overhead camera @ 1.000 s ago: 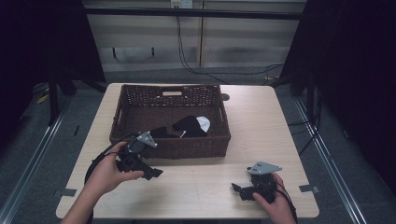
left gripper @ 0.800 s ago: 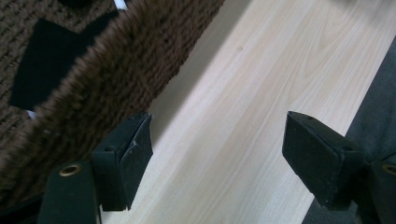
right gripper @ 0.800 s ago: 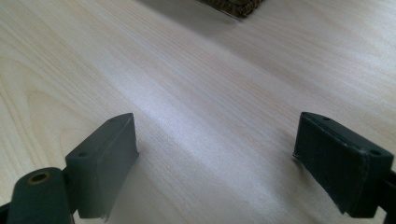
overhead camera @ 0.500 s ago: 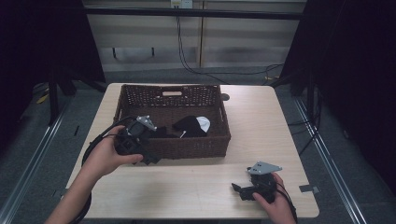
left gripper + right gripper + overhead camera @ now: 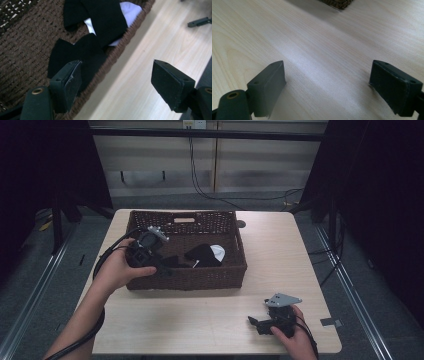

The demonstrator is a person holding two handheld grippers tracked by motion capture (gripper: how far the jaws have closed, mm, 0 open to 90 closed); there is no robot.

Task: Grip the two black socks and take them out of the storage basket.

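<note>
Now the left gripper point(image 5: 116, 77) hangs wide open astride the basket point(image 5: 22, 57) rim, beside the black cloth point(image 5: 75, 52).

So the basket point(image 5: 187, 279) sits on the far-left part of the table point(image 5: 200, 320), with a few socks point(image 5: 205, 255) lying in its near-right half. The left gripper point(image 5: 167, 265) is over the basket's near-left corner, one jaw inside the rim, one outside. The right gripper point(image 5: 255, 322) rests on the table's near-right corner, well apart from the basket.
</note>
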